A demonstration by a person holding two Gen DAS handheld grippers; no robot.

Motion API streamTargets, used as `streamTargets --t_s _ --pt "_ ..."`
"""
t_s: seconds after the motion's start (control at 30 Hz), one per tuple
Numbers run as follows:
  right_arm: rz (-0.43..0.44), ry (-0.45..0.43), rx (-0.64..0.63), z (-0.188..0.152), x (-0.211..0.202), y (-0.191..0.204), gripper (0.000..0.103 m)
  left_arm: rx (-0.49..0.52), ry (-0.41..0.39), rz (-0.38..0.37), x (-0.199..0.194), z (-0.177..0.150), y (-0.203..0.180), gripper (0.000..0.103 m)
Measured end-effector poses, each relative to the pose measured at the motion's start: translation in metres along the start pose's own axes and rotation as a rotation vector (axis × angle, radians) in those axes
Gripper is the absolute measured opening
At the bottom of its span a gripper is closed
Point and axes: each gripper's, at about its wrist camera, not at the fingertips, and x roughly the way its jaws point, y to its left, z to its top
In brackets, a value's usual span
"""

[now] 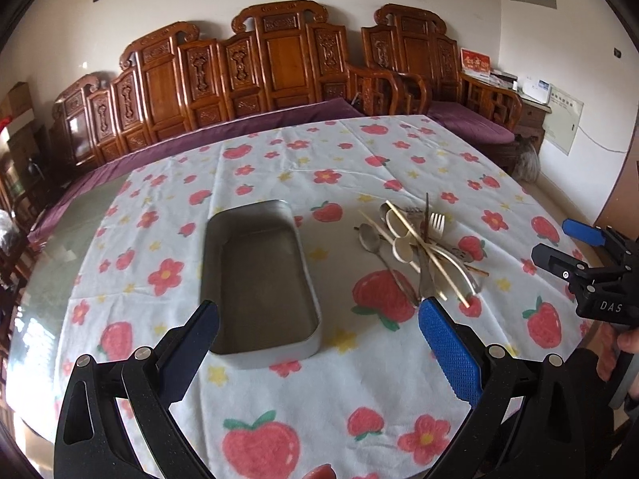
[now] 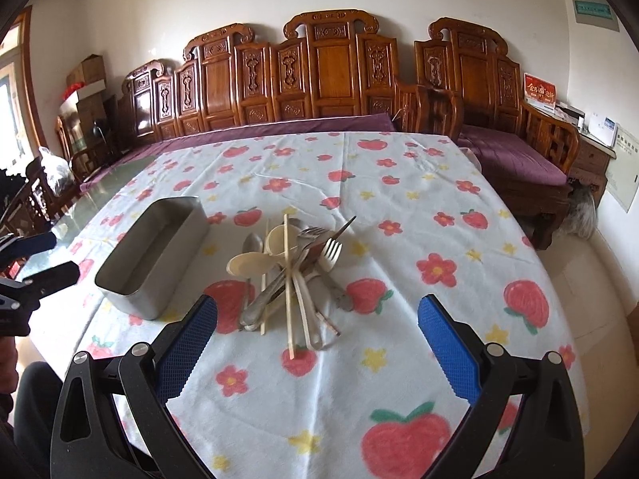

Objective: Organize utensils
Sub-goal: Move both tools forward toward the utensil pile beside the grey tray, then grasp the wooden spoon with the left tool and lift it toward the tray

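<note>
A pile of utensils [image 2: 291,271] lies on the strawberry-print tablecloth: metal spoons, forks [image 2: 329,253], a knife, cream plastic spoons [image 2: 243,263] and wooden chopsticks [image 2: 288,291]. It also shows in the left wrist view [image 1: 419,247]. An empty metal tin [image 1: 259,279] sits left of the pile and shows in the right wrist view too [image 2: 153,251]. My left gripper [image 1: 319,315] is open and empty, above the near end of the tin. My right gripper [image 2: 317,315] is open and empty, just short of the pile; it shows in the left wrist view [image 1: 567,247].
The tablecloth [image 2: 399,207] covers a glass-topped table [image 2: 116,183]. A carved wooden bench with purple cushions [image 2: 319,80] stands behind the far edge. A side cabinet with boxes [image 2: 591,131] is at the right, and the floor drops off beyond the table's right edge.
</note>
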Motion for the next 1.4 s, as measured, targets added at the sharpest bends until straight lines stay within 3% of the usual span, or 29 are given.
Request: streamTargets --t_s 0.37,0.8,1.0,1.1,1.2,1.27,1.3,1.4 --pt "0.018 0.071 -0.018 0.003 0.021 -0.029 0.088 0.01 0.045 -0.132 0.06 0.029 -0.03 0.093" --pt "0.044 0.14 -0.019 -0.016 0.044 -0.033 0.084 0.08 0.207 -0.198 0.157 0.055 -0.066 0.054" --pt "0.041 0.153 -0.026 -0.019 0.047 -0.033 0.084 0.024 0.291 -0.249 0.186 0.057 -0.065 0.031" --pt "0.04 0.151 -0.029 -0.019 0.046 -0.032 0.084 -0.015 0.317 -0.269 0.191 0.058 -0.061 0.018" --pt "0.039 0.147 -0.03 -0.018 0.046 -0.033 0.084 -0.014 0.34 -0.293 0.189 0.056 -0.062 0.018" --pt "0.04 0.145 -0.029 -0.017 0.045 -0.033 0.084 -0.011 0.326 -0.28 0.185 0.056 -0.062 0.011" --pt "0.039 0.143 -0.032 -0.017 0.044 -0.033 0.084 -0.005 0.319 -0.275 0.181 0.056 -0.062 0.002" --pt "0.035 0.136 -0.042 -0.016 0.041 -0.032 0.084 0.006 0.261 -0.239 0.166 0.06 -0.063 0.002"
